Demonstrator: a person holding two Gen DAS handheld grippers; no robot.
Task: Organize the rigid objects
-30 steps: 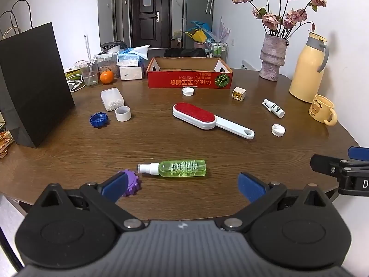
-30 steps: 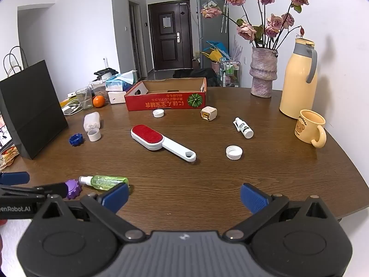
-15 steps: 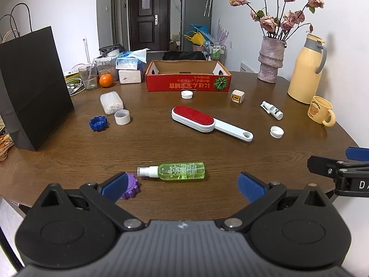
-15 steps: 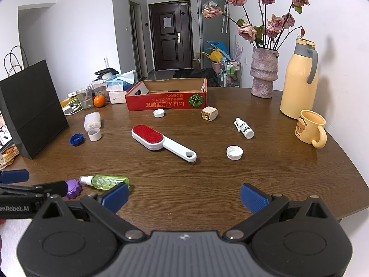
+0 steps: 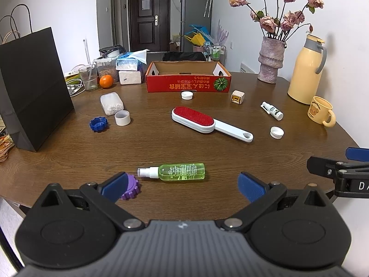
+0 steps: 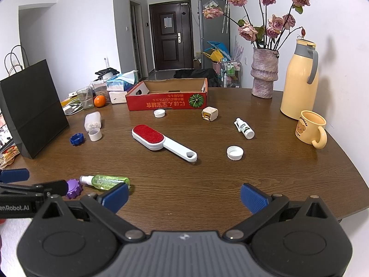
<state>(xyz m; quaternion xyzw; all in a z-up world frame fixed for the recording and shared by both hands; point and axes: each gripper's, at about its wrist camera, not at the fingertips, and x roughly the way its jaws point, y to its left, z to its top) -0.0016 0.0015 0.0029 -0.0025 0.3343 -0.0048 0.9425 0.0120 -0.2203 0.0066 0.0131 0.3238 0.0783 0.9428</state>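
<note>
A green spray bottle [image 5: 177,172] lies on its side near the table's front edge, next to a purple cap [image 5: 130,186]. A red-and-white lint brush [image 5: 207,123] lies mid-table. A blue cap [image 5: 98,124], white caps [image 5: 276,132], a small white bottle [image 5: 272,110] and a cube [image 5: 238,97] are scattered about. An open red box [image 5: 188,85] stands at the back. My left gripper [image 5: 183,185] is open and empty just before the green bottle. My right gripper [image 6: 184,195] is open and empty over the front edge.
A black paper bag [image 5: 32,87] stands at the left. A yellow mug [image 5: 321,114], yellow thermos [image 5: 305,69] and flower vase [image 5: 269,62] stand at the right. A glass, an orange [image 5: 106,81] and tissue packs sit at the back left.
Both grippers have barely shifted; the left view has risen very slightly. Nothing on the table has moved.
</note>
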